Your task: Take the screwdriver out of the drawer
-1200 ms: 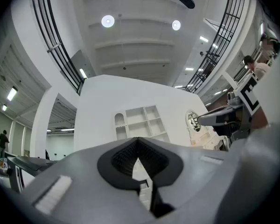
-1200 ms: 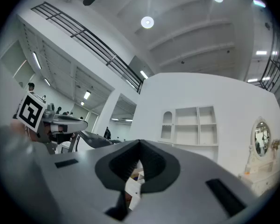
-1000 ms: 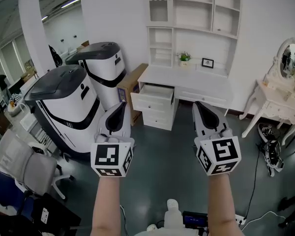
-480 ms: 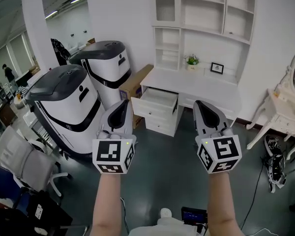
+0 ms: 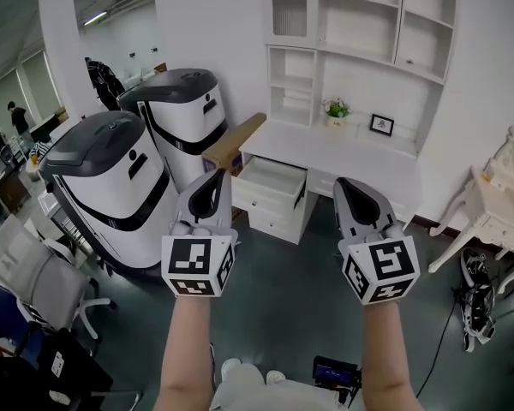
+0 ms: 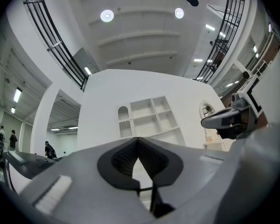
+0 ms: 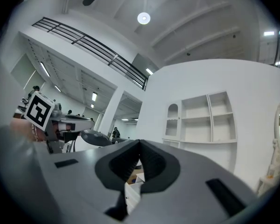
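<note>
Head view | left tongs [image 5: 212,182] pressed together, empty | right tongs [image 5: 349,191] likewise | drawer [image 5: 270,197] open under worktop [image 5: 343,152], beyond both tongs | screwdriver: drawer's contents too small to tell

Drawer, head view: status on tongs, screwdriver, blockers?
Left tongs shut, empty; right tongs shut, empty. Drawer open, both tongs short of it. Screwdriver not visible from here. Nothing seen in the way.

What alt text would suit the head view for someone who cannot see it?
Two forearms hold the left gripper and right gripper, both shut and empty, toward a white desk with one drawer open. Two large white-and-grey machines stand to its left on a dark floor.
</note>
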`<state>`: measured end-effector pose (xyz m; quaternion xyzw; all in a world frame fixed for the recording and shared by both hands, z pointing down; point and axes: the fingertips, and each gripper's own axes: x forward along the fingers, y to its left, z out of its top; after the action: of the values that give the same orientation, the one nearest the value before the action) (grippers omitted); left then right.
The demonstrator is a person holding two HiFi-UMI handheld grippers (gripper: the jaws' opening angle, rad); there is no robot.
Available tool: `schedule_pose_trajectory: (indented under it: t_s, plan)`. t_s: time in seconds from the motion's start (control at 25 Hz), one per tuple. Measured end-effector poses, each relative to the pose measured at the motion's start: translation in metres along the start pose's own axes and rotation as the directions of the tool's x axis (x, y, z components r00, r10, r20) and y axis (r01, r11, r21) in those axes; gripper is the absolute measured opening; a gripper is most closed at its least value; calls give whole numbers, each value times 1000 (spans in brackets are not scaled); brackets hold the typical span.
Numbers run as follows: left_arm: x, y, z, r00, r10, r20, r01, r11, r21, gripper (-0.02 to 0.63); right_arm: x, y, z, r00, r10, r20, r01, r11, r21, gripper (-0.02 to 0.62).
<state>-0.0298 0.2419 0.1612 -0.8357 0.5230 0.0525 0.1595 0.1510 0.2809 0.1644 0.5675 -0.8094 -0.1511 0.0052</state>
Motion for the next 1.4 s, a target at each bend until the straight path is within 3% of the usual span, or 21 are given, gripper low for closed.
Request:
schedule_pose_trajectory:
  t_s: [0.56, 1.4]
  plan:
    - [83, 45, -35, 1000, -12, 14, 12, 1000, -26, 3, 87, -28, -25, 1000, -25, -5, 25, 1000, -11, 8]
    - [275, 204, -115, 998, -46, 39, 49, 997, -60, 3, 337, -50, -63, 997, -67, -26, 66, 996, -56, 8]
